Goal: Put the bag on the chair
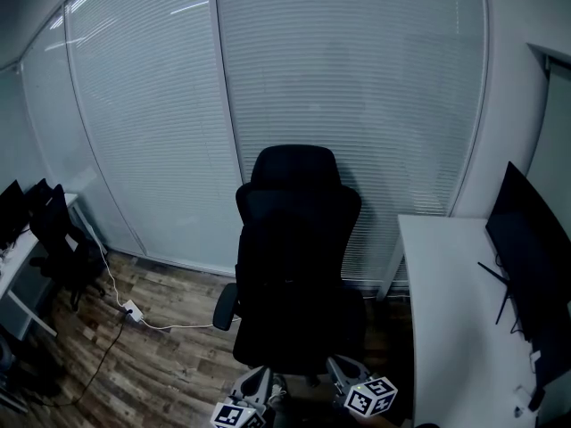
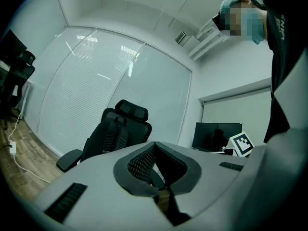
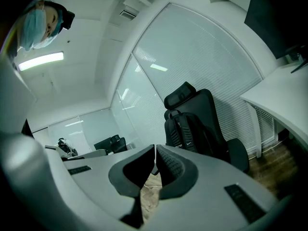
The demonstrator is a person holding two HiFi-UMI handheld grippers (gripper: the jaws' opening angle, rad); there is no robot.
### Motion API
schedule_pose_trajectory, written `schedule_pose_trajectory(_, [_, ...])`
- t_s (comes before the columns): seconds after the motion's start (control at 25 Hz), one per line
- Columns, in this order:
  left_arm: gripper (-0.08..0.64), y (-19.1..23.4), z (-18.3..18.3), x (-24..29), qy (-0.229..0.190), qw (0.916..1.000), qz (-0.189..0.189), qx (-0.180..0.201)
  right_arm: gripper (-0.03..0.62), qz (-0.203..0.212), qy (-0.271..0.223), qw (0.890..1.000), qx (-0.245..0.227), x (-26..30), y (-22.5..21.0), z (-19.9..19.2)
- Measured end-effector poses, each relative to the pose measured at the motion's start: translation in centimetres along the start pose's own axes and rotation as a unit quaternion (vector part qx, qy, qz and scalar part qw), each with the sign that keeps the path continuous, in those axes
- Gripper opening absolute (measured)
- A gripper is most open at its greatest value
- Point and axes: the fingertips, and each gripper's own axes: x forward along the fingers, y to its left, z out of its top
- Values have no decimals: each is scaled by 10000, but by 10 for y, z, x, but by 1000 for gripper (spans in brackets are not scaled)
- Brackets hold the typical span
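A black office chair (image 1: 296, 163) stands before the blinds in the head view. A black backpack (image 1: 294, 283) sits upright on its seat against the backrest. My two grippers are low at the frame's bottom edge, just in front of the seat: left gripper (image 1: 252, 385), right gripper (image 1: 342, 373). In the left gripper view the left gripper (image 2: 154, 144) is shut and empty, with the chair (image 2: 132, 110) and bag (image 2: 113, 136) beyond it. The right gripper (image 3: 155, 147) is also shut with nothing between its pads; the bag (image 3: 190, 131), straps outward, rests on the chair (image 3: 180, 93).
A white desk (image 1: 455, 328) with a dark monitor (image 1: 531, 257) stands at the right. At the left are another desk and a black chair (image 1: 62, 239). A white power strip (image 1: 132, 310) with cables lies on the wood floor.
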Motion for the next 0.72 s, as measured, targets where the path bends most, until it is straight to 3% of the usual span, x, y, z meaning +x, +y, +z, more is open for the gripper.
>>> schedule_pose_trajectory(0.72, [18, -5, 1, -5, -33, 9998, -148, -115, 46, -104, 39, 9996, -273, -6, 3, 0])
